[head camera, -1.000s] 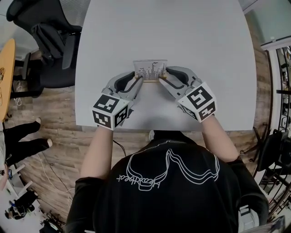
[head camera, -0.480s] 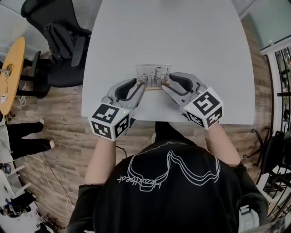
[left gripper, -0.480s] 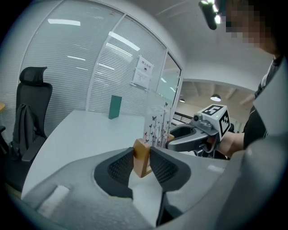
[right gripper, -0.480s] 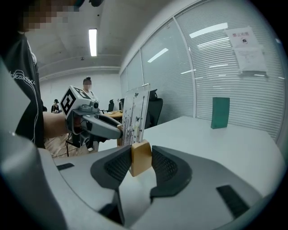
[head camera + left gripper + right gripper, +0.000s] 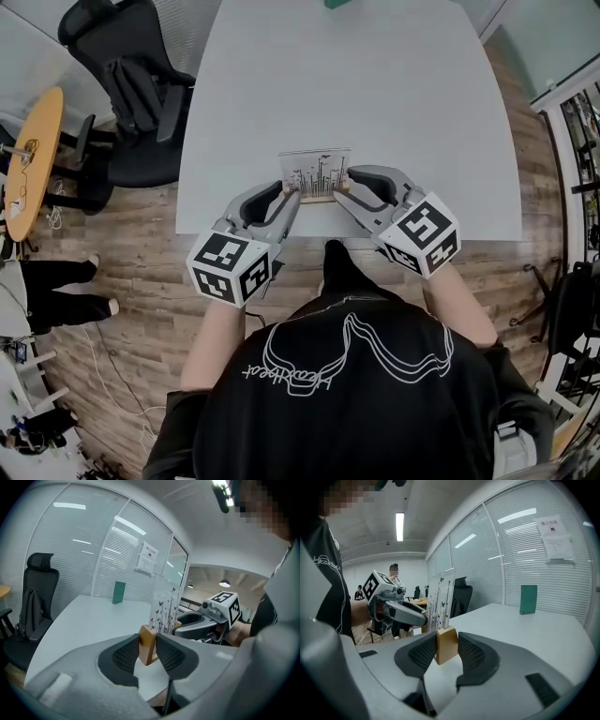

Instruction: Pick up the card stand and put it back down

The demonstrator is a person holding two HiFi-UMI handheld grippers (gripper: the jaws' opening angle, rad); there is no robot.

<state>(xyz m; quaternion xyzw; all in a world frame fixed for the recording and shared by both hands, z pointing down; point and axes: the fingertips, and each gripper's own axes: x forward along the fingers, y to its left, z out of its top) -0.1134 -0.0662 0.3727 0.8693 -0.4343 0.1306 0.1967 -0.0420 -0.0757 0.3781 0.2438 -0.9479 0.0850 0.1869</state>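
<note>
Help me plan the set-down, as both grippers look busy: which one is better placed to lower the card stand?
Neither alone, I'd judge. The left gripper is shut on the left end of the card stand, the right gripper on its right end, mirrored. Lower with both.

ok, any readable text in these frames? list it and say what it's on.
"heartbeat" (possibly): cursive print on the black shirt, upside down, not certain.
Unreadable: paper notice on the glass wall, too small.
None: the card in the card stand shows only butterfly and stem drawings.
</note>
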